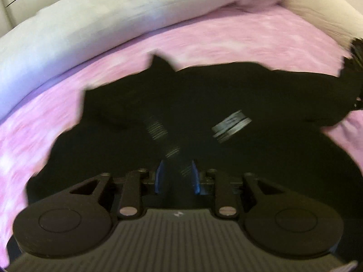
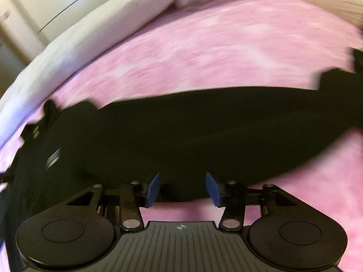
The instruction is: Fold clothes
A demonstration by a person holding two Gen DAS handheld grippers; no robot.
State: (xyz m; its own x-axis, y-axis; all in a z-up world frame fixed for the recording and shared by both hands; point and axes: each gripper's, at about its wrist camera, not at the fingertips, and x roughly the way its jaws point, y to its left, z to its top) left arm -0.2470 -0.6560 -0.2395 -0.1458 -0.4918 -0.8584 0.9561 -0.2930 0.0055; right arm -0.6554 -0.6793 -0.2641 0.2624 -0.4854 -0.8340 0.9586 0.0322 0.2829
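A black garment [image 1: 204, 95] with grey-white printed marks [image 1: 231, 124] lies crumpled across a pink bedspread [image 1: 204, 34]. My left gripper [image 1: 178, 176] is low over it, its blue pads [image 1: 161, 170] apart with black cloth between them. In the right wrist view the same garment [image 2: 181, 131] stretches across the frame. My right gripper [image 2: 182, 188] is open at the garment's near edge, blue pads [image 2: 153, 189] wide apart with cloth between them. Both views are motion-blurred.
A white pillow or duvet [image 1: 79, 22] runs along the bedspread's far left edge, also in the right wrist view [image 2: 79, 34]. Pale cupboard doors [image 2: 34, 4] stand behind. Bare pink bedspread [image 2: 226, 45] lies beyond the garment.
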